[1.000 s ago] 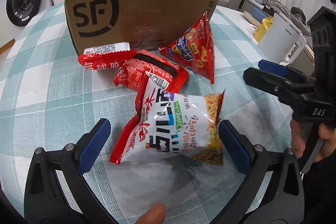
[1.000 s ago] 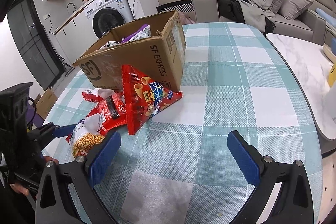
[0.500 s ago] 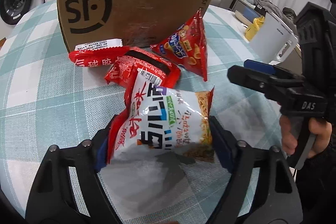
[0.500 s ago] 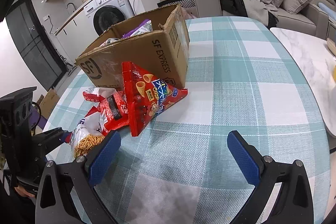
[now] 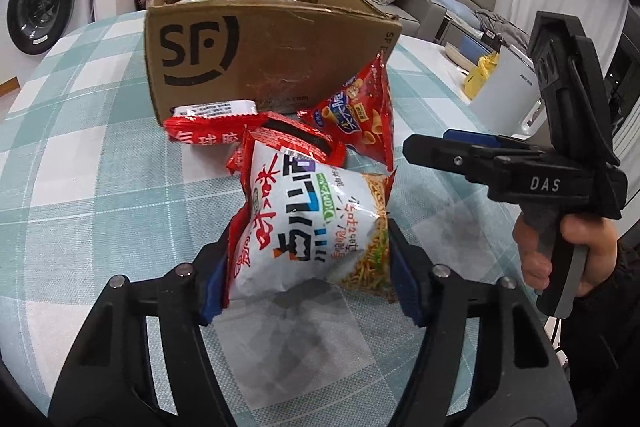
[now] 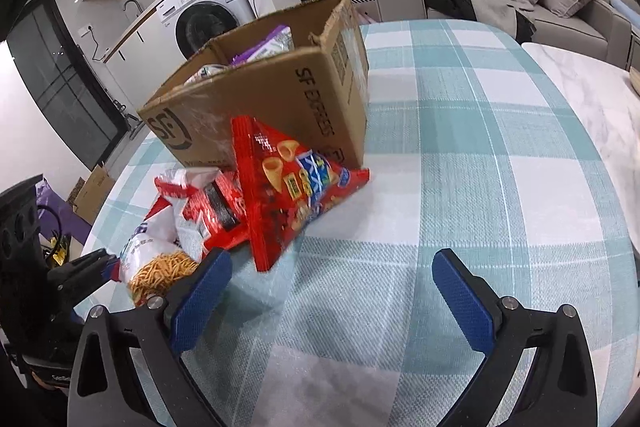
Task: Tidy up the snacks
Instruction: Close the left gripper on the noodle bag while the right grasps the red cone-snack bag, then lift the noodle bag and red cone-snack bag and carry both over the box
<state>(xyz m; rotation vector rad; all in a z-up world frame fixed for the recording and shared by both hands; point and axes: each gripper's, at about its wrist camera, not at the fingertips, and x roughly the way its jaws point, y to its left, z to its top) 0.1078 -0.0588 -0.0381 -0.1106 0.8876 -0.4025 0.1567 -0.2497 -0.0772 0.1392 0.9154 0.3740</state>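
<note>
A white noodle snack bag sits between the blue pads of my left gripper. The jaws are closing and both pads press its sides. Behind it lie two red packs and a red cone-snack bag that leans on the SF cardboard box. In the right wrist view my right gripper stands open over bare cloth, just right of the cone-snack bag. The noodle bag and the left gripper show at the left. The box holds several snacks.
A teal checked cloth covers the round table. A hand holds the right gripper close to the right of the pile. A white appliance stands beyond the table's right edge, a washing machine to the far left, a sofa behind.
The left jaws have gone from wide open to closed on the noodle bag, which now tilts up off the cloth. The right gripper has edged closer to the pile.
</note>
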